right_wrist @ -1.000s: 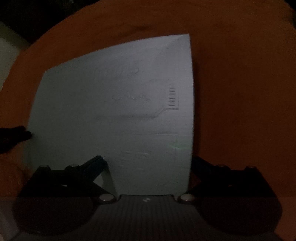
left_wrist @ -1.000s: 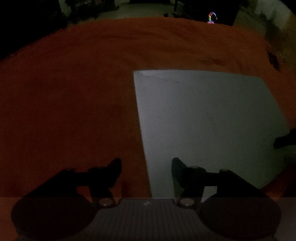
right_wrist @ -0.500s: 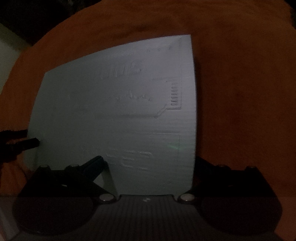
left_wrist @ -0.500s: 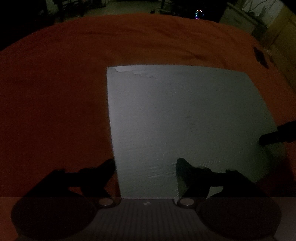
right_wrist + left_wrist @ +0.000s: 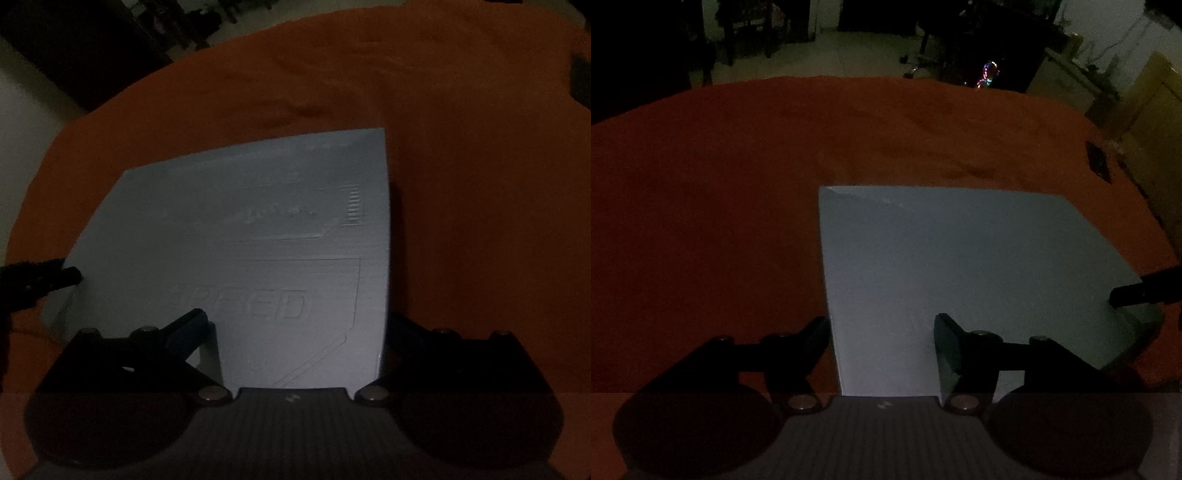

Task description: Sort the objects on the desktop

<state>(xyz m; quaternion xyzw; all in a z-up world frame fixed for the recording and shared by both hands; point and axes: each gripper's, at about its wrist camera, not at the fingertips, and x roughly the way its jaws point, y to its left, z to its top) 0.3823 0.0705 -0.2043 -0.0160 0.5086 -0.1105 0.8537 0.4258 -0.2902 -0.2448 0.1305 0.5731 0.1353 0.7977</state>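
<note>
Scene: super dark shot, but we can make out a wide orange cloth-covered tabletop (image 5: pixel 720 203) with almost nothing on it.
Task thing: pale grey-blue flat rectangular board with raised "SPEED" lettering (image 5: pixel 258 229). It sits between our two grippers. From the left wrist camera it fills the centre and runs out toward 4 o'clock.
Left tongs: the left gripper (image 5: pixel 882 325) straddles the board's left edge, with one finger over the cloth and the other over the board. The jaws have just been closing a bit with that edge between them. We can't tell if the pads actually bite.
Right tongs: the right gripper (image 5: pixel 297 315) does the same on the opposite edge. We can't tell here either whether it's clamped or just apart around the edge.
Why like this: we reckon it's one gripper per side because the board is far too wide for one jaw and would tip if held from one edge.
Elsewhere: small dark flat object (image 5: pixel 1099 160) at 2 o'clock, well apart from the board.
</note>
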